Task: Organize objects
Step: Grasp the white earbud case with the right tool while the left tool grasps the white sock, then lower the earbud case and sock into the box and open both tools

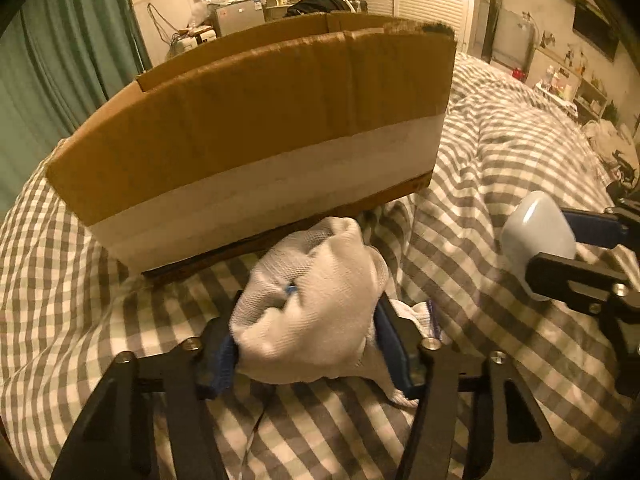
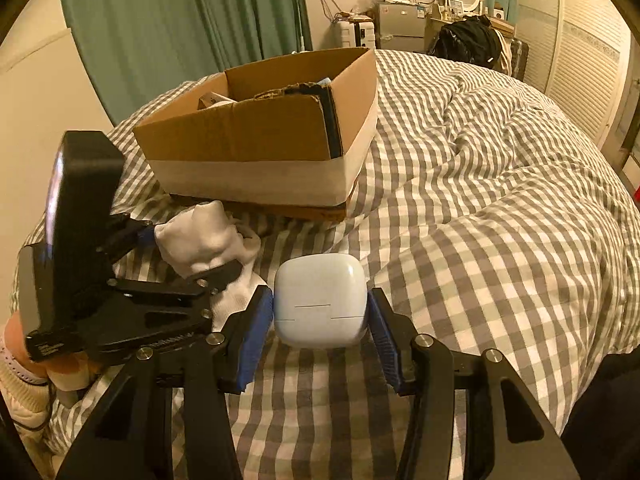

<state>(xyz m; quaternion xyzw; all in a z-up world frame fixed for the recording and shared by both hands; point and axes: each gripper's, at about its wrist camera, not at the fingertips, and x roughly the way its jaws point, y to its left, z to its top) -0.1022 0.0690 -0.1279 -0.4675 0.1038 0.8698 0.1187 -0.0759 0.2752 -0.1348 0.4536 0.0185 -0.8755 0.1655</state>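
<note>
My left gripper is shut on a bunched white cloth, just in front of an open cardboard box with a white band round its base. The cloth and the left gripper also show at the left of the right wrist view. My right gripper is shut on a pale blue rounded case, held over the checked bedspread in front of the box. The case and the right gripper show at the right of the left wrist view.
The box holds a dark flat item and other things partly hidden. Green curtains hang behind the bed. A small fridge, a dark bag and louvred wardrobe doors stand beyond the bed.
</note>
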